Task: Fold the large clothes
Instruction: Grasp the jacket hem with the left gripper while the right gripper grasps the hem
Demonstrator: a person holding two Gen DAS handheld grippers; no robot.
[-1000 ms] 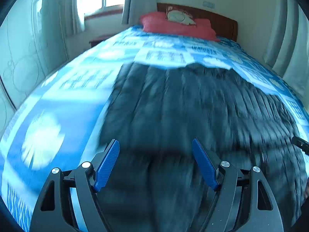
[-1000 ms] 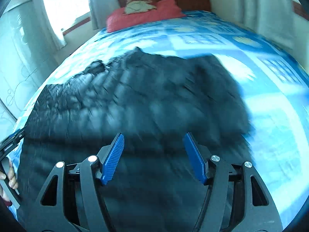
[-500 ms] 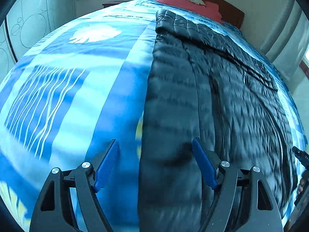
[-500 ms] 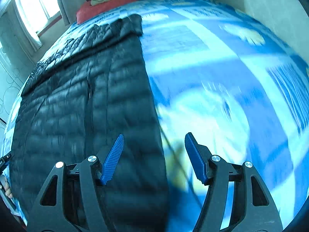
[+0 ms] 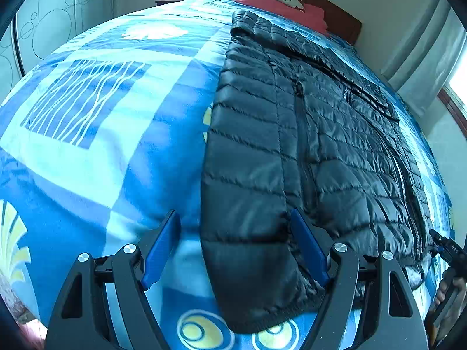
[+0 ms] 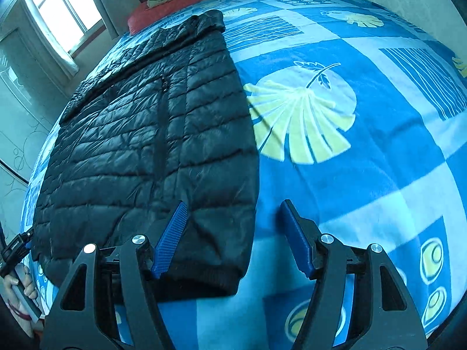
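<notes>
A black quilted puffer jacket [image 5: 306, 151] lies flat along the bed, hem near me, collar toward the pillow. It also shows in the right wrist view [image 6: 151, 145]. My left gripper [image 5: 236, 250] is open, its jaws astride the jacket's left hem corner, just above it. My right gripper [image 6: 233, 236] is open, its jaws astride the jacket's right hem edge. Neither holds anything. The other gripper shows at the edge of each view: the right one [image 5: 449, 250] and the left one [image 6: 16, 246].
The bed carries a blue and white blanket [image 5: 111, 134] with leaf prints [image 6: 303, 116]. A red pillow [image 5: 280, 3] and wooden headboard [image 5: 335, 14] are at the far end. Curtains [image 5: 426, 46] and a window [image 6: 64, 8] line the walls.
Both grippers have dropped from over the middle of the jacket to its near hem, the left toward the left corner and the right toward the right edge. Both stayed open.
</notes>
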